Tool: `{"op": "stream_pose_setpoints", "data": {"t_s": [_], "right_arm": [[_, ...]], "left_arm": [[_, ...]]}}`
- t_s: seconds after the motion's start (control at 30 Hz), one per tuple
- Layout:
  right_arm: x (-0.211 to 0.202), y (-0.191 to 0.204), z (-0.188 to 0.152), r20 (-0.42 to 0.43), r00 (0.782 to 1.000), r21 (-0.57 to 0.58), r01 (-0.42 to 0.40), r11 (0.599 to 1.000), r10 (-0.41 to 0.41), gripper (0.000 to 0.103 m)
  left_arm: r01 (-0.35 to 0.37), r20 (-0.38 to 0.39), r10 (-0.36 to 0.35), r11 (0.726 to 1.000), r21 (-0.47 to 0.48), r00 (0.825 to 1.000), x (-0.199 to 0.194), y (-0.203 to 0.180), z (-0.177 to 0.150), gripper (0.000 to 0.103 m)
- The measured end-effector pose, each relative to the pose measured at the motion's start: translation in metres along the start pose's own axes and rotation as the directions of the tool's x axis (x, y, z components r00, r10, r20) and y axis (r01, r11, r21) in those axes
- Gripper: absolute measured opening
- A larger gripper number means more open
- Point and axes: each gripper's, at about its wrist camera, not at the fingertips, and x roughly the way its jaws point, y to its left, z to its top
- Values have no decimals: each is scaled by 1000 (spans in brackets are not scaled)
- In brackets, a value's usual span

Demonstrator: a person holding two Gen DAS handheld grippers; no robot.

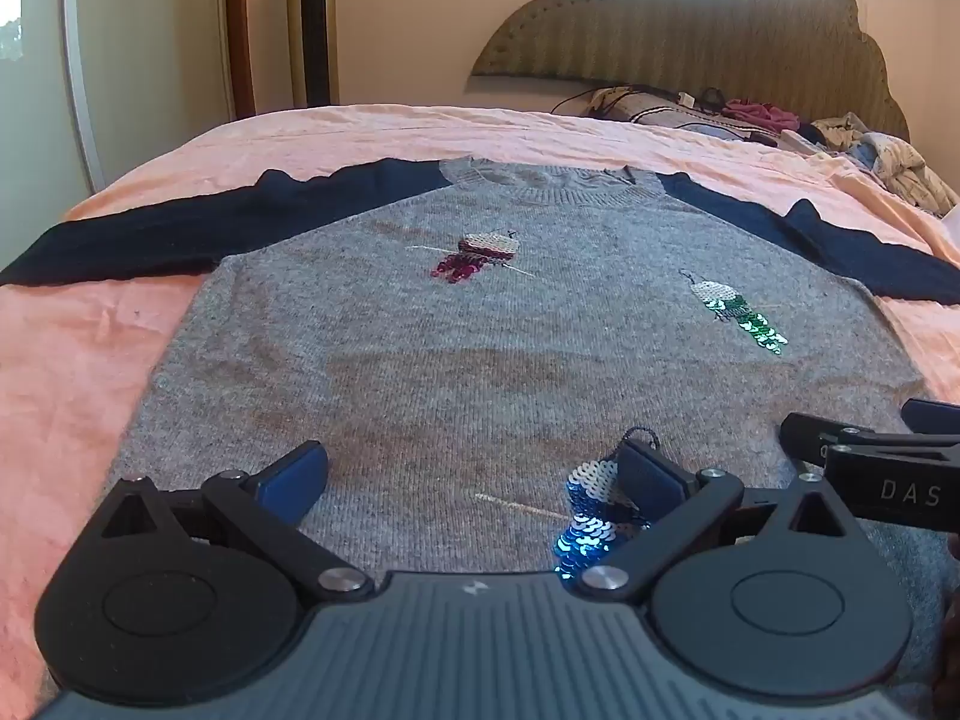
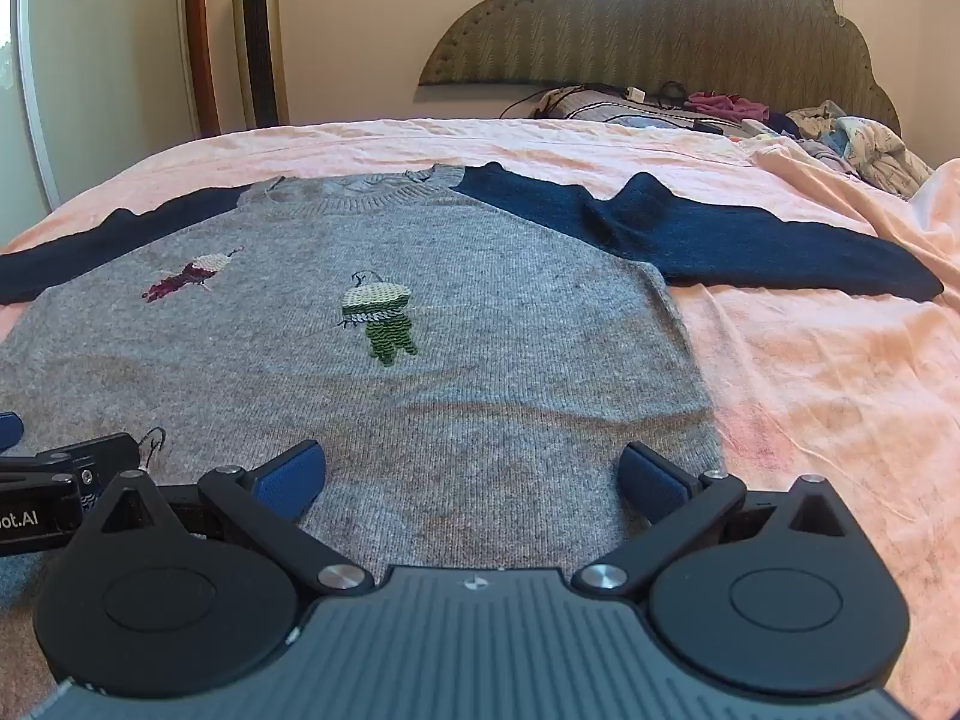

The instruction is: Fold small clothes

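A small grey knit sweater [image 1: 480, 336] with navy sleeves and sequin birds lies flat, front up, on a pink bedsheet [image 1: 78, 360]. Both sleeves are spread out sideways. My left gripper [image 1: 474, 474] is open and empty, low over the sweater's bottom hem; its right finger sits by the blue sequin bird [image 1: 591, 510]. My right gripper [image 2: 474, 474] is open and empty over the hem's right part, close to the sweater [image 2: 420, 360]. The right gripper's body shows at the right edge of the left wrist view [image 1: 870, 468].
A padded headboard [image 1: 720, 42] stands at the far end of the bed. A heap of clothes and cables [image 2: 840, 132] lies at the far right of the bed. A tower fan [image 2: 258, 36] stands by the wall at left.
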Motion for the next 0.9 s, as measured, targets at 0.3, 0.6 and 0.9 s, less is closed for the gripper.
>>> {"op": "stream_pose_setpoints", "data": {"t_s": [0.3, 0.6, 0.9], "right_arm": [[0, 0, 0, 3, 1000, 4, -3, 1000, 3, 103], [-1, 0, 0, 4, 1000, 4, -4, 1000, 4, 103], [0, 0, 0, 4, 1000, 4, -4, 1000, 4, 103]], "left_arm": [[6, -34, -7, 1000, -5, 999, 3, 1, 6, 103], [11, -36, -11, 1000, 14, 999, 5, 1, 4, 103], [10, -35, -9, 1000, 12, 999, 4, 2, 4, 103]]}}
